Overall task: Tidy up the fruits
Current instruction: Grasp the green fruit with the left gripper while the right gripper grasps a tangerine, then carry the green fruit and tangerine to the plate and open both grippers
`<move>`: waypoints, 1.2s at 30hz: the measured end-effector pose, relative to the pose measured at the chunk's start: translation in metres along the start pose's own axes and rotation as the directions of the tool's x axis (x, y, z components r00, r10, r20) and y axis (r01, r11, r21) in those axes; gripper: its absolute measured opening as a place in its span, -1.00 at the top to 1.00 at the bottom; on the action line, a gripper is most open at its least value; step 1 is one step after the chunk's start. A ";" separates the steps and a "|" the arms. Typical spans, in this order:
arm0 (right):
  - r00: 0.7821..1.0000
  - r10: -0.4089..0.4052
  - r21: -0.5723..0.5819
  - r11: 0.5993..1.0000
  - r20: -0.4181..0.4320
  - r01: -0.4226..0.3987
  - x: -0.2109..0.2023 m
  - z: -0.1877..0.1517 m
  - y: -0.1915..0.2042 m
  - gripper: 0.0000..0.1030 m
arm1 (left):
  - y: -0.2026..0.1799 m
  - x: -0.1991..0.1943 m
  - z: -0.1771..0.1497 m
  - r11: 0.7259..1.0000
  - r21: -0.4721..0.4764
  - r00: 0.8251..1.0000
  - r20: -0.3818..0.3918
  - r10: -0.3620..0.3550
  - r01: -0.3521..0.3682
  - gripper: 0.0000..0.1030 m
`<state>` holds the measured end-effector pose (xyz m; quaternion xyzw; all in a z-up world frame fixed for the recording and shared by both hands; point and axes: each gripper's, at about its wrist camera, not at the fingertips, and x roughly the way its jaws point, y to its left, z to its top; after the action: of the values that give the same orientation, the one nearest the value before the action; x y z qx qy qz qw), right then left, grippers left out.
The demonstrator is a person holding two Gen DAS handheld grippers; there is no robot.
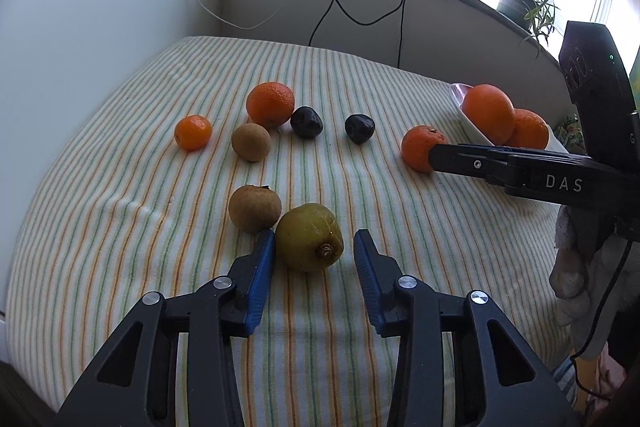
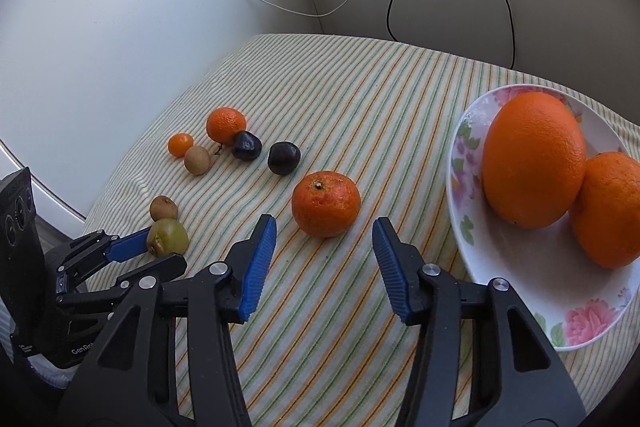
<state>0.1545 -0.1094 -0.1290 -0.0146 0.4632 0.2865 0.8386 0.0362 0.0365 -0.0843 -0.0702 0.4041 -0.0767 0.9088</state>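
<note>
Two tools stood open: left tool (image 1: 314, 247) straddled the greenish kiwi (image 1: 309, 243); right tool (image 2: 325, 235) faced the tangerine (image 2: 325, 203) at twelve o'clock; next, I judge, squeeze, then carry to the plate (image 2: 520, 307).

Two large oranges (image 2: 532, 159) sit touching in a floral bowl (image 2: 516, 291); a mandarin (image 2: 326, 203), two dark plums (image 2: 284, 157), kiwis (image 1: 309, 237) and smaller citrus (image 1: 193, 132) lie scattered on the striped cloth (image 2: 344, 99).
</note>
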 end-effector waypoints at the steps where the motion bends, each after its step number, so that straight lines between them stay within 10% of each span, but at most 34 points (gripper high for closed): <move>1: 1.000 -0.003 -0.003 1.000 0.000 0.003 0.001 0.000 0.000 -0.02 | -0.001 0.000 0.000 1.000 0.006 1.000 0.001 0.004 -0.004 0.29; 36: 1.000 -0.008 -0.029 1.000 0.020 0.008 -0.001 0.003 0.014 0.20 | -0.010 -0.007 0.008 0.999 0.006 0.998 0.051 -0.040 0.040 0.44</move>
<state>0.1494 -0.0978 -0.1230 -0.0256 0.4504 0.2899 0.8441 0.0364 0.0287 -0.0722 -0.0778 0.3790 -0.0940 0.9173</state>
